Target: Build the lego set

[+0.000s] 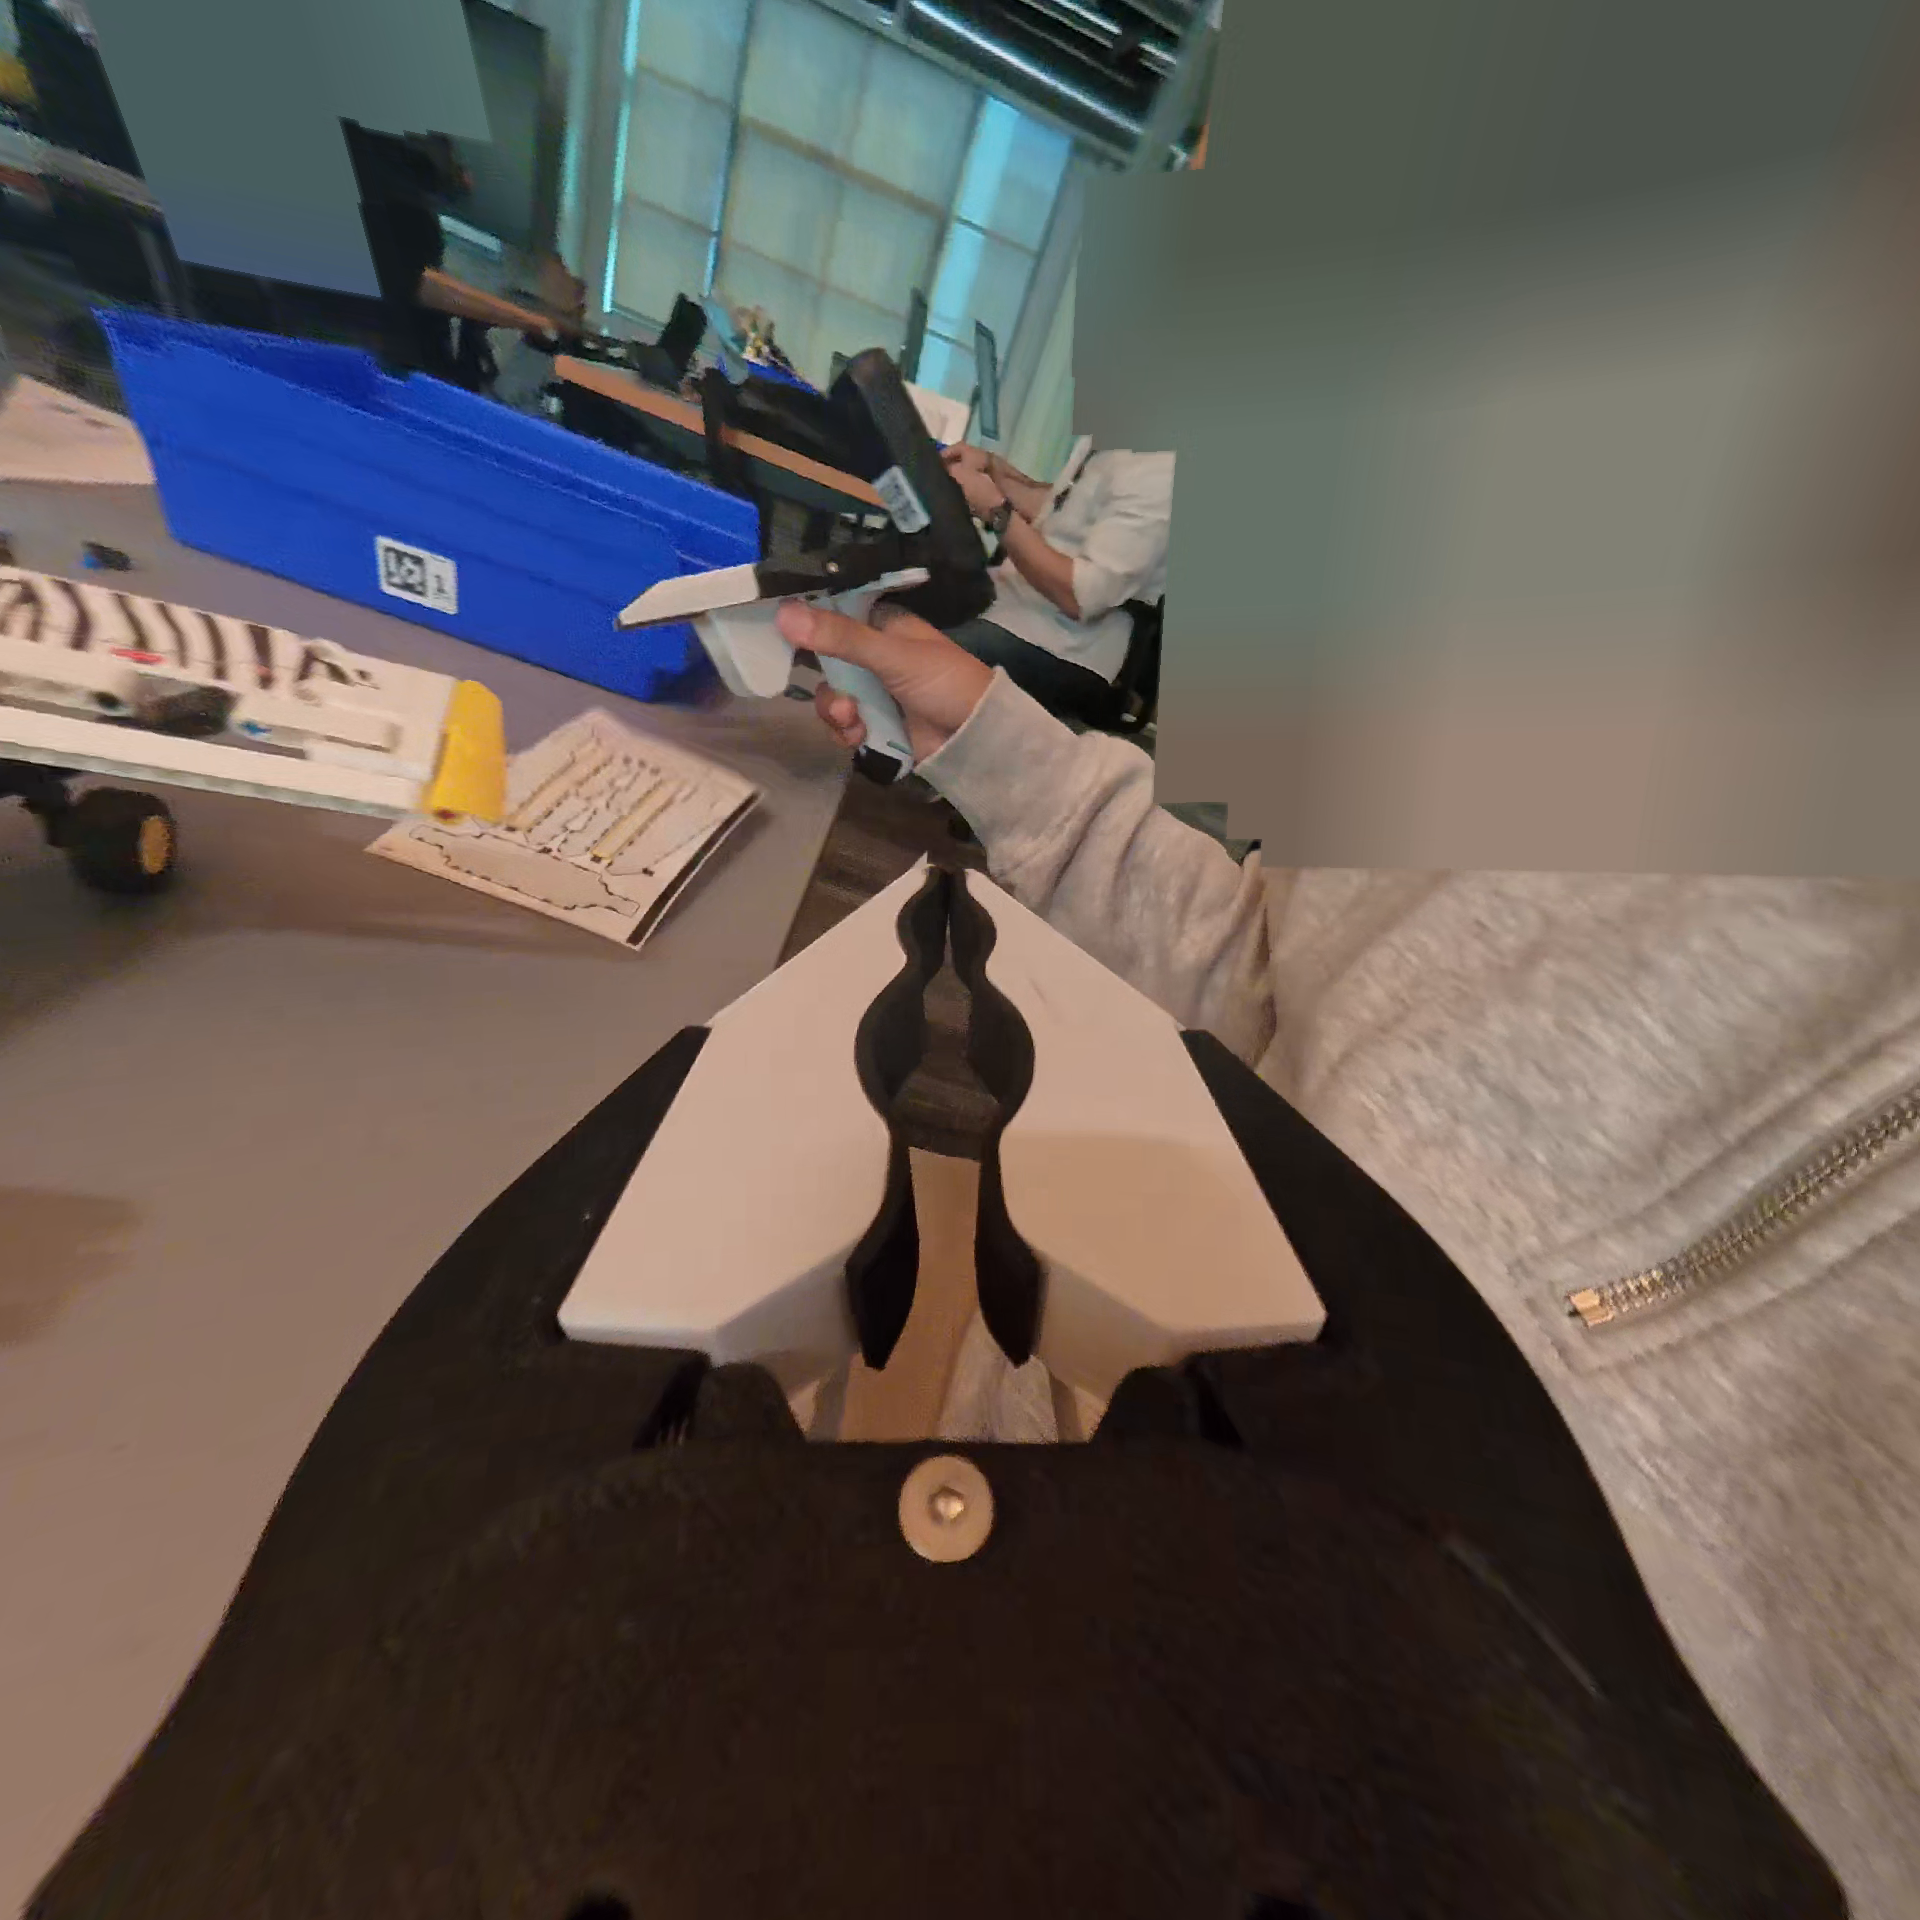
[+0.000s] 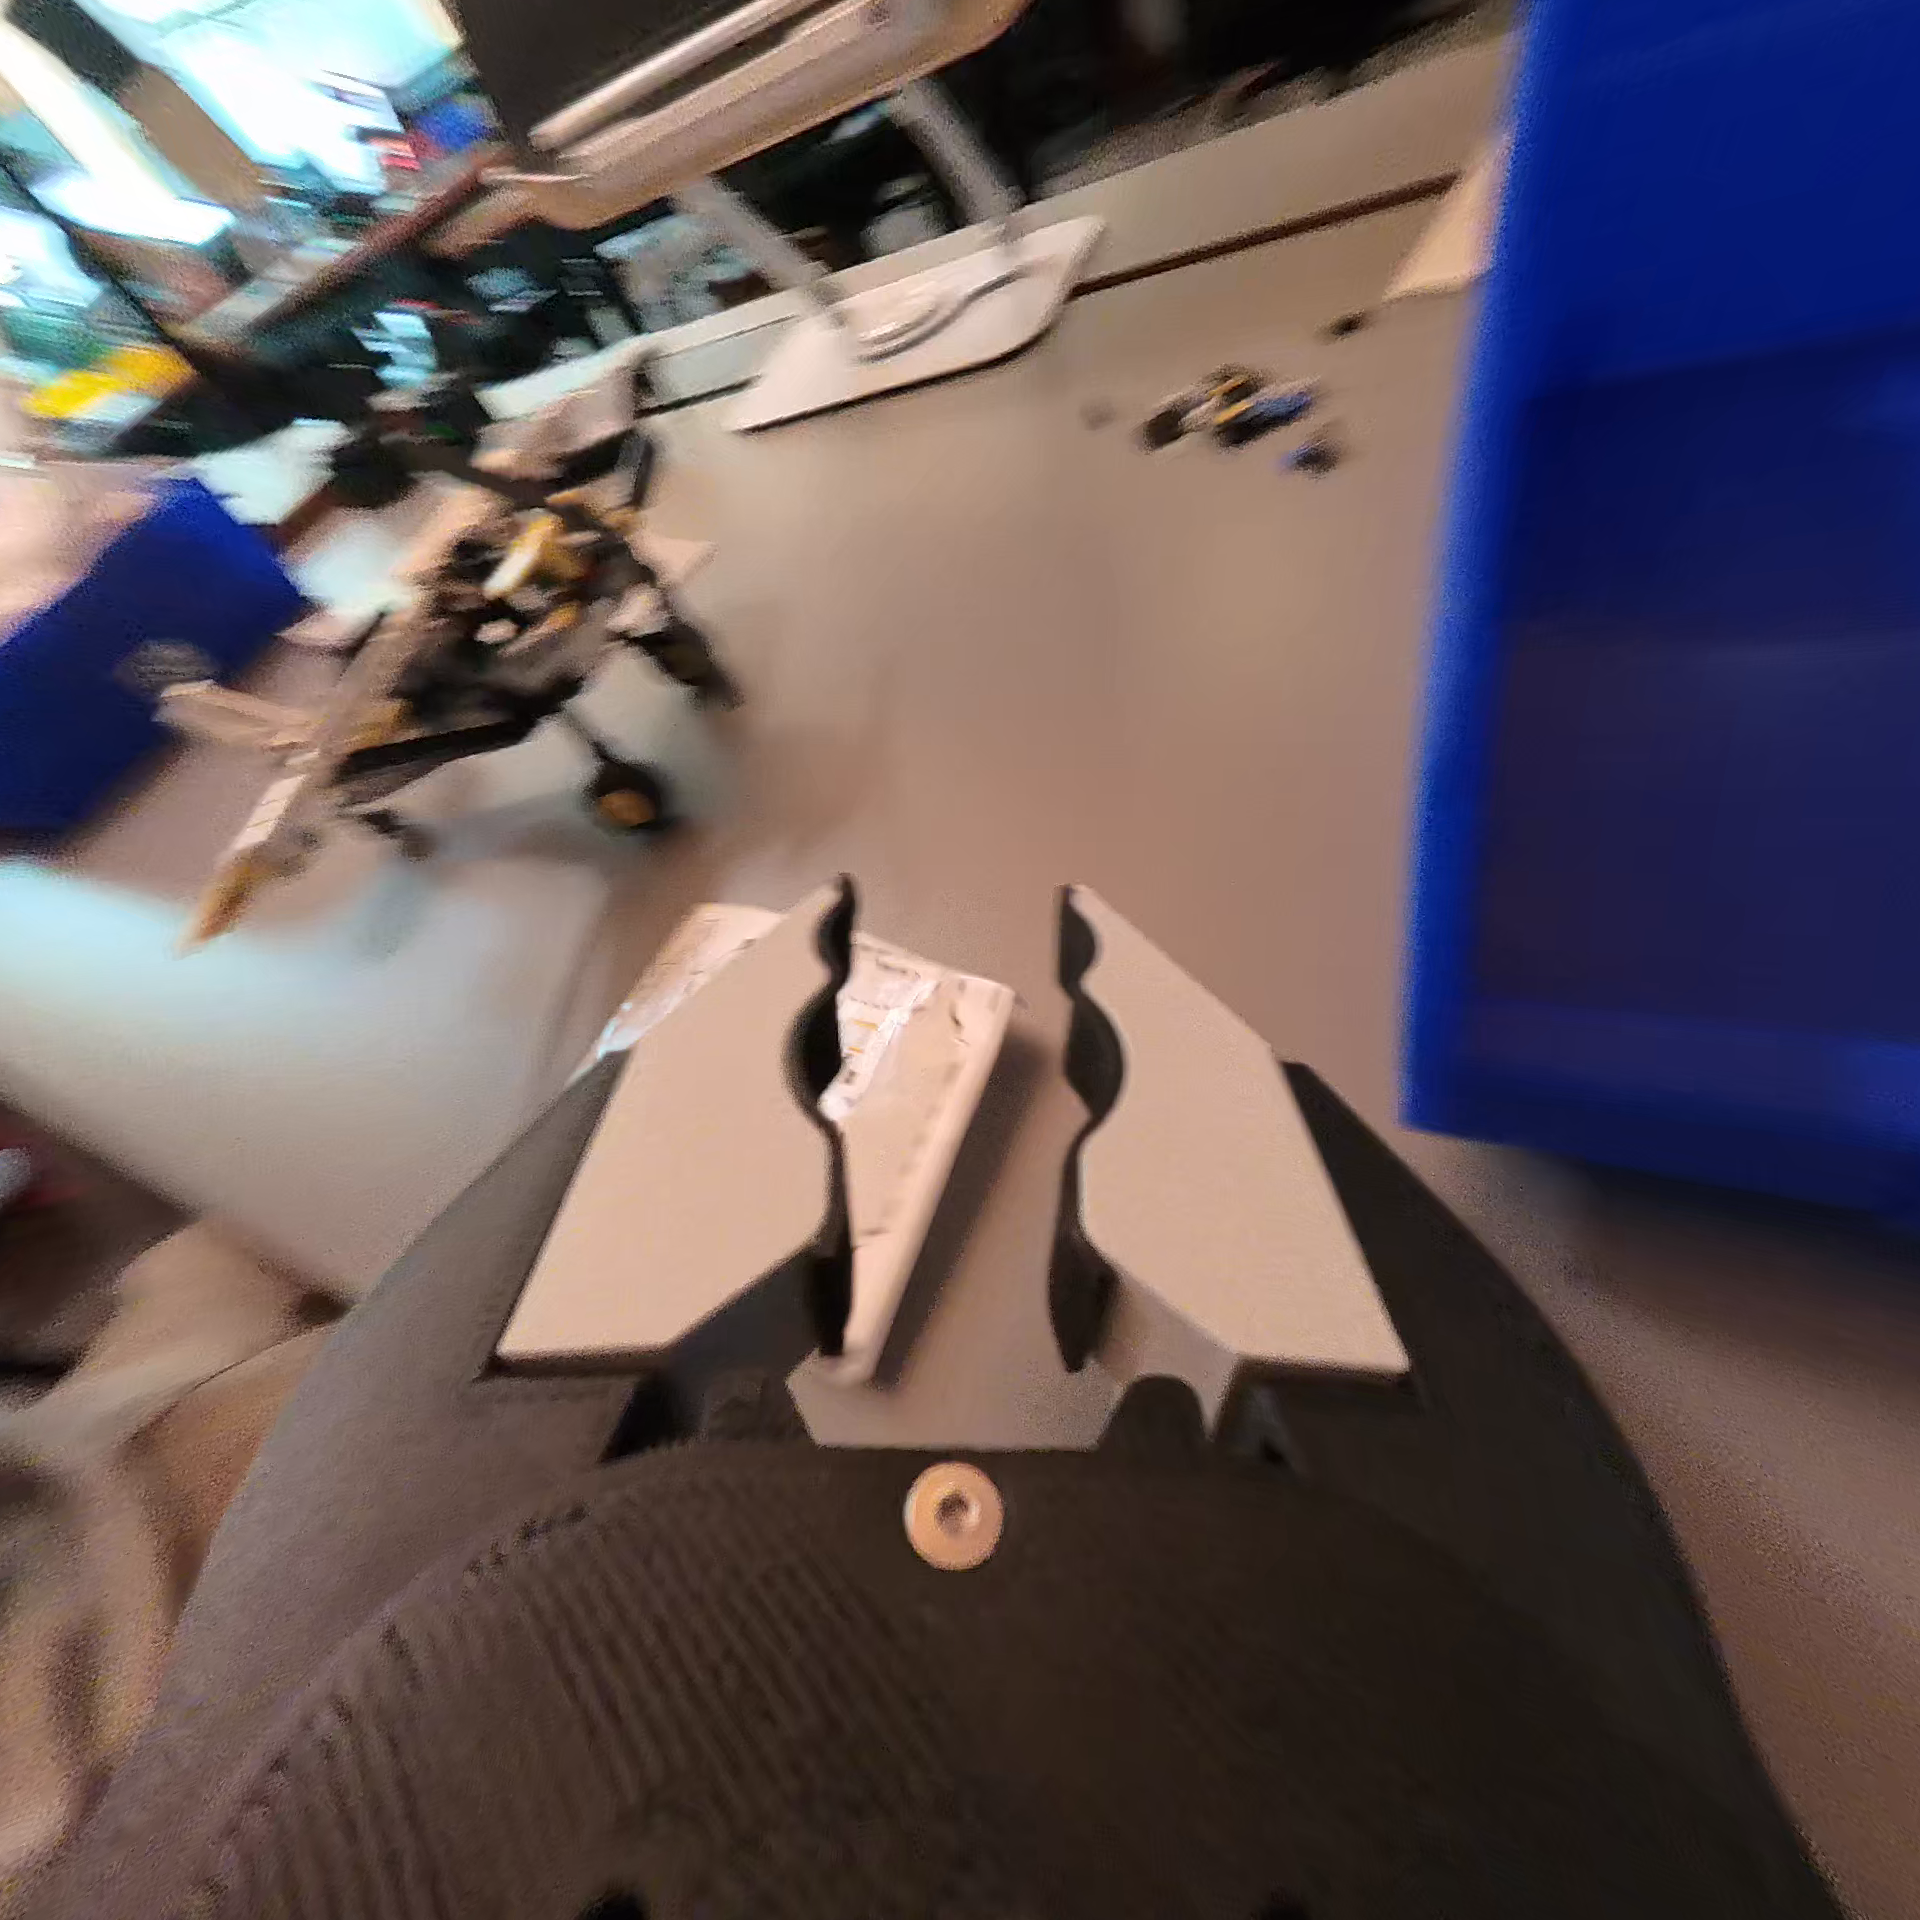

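Observation:
The partly built lego plane [image 1: 208, 686] stands on the grey table at the left, with a white striped wing, a yellow wing tip [image 1: 468, 758] and black wheels. It is blurred in the right wrist view [image 2: 499, 644]. My left gripper [image 1: 951, 883] is shut and empty, near the table's edge, pointing toward a grey sleeve. My right gripper [image 2: 954, 914] is open and empty, held above a printed sheet [image 2: 914, 1060]. It also shows in the left wrist view [image 1: 675, 613], in a hand beside the blue bin. The sheet lies beside the wing tip [image 1: 582, 821].
A blue bin [image 1: 416, 488] stands behind the plane and fills the right of the right wrist view [image 2: 1662, 623]. Several loose pieces [image 2: 1226, 405] and a white booklet [image 2: 914, 312] lie farther back. Another blue bin [image 2: 104, 644] is at the left. A person sits at a desk behind.

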### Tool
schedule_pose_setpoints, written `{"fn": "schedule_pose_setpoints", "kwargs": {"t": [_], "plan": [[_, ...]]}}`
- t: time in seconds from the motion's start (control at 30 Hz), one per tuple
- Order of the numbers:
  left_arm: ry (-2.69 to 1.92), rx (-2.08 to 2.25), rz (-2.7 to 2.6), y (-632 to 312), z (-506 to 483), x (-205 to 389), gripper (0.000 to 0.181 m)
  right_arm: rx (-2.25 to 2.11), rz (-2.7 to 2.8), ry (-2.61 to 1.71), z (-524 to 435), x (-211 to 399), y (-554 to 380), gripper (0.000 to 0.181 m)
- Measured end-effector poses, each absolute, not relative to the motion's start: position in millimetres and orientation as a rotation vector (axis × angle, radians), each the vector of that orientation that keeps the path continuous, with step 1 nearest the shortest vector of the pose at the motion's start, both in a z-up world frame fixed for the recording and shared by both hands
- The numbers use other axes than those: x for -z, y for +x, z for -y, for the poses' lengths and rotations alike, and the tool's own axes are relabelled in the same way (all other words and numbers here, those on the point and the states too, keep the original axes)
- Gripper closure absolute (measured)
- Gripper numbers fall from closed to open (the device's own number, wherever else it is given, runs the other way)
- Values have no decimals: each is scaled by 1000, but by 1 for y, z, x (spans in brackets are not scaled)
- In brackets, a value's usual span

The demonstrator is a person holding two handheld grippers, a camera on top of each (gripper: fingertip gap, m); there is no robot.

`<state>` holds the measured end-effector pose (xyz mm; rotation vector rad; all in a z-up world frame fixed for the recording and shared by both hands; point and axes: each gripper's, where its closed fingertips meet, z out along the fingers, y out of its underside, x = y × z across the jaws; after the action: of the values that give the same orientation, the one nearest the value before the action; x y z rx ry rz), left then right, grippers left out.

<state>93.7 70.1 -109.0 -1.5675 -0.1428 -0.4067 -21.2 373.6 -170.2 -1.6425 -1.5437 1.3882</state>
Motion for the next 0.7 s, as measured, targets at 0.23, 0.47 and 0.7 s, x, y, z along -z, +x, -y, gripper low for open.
{"fn": "schedule_pose_setpoints", "kwargs": {"t": [0.23, 0.47, 0.7], "plan": [[-1639, 395, 217, 57, -69, 102, 181, -1251, 1650, -1231, -320, 118, -8, 138], [-1621, 550, 471, 15, -74, 98, 181, -1143, 1911, -484, -150, 100, 19, 138], [-1525, 624, 514, 10, -69, 92, 181, -1010, 1973, -295, -94, 117, 23, 145]]}}
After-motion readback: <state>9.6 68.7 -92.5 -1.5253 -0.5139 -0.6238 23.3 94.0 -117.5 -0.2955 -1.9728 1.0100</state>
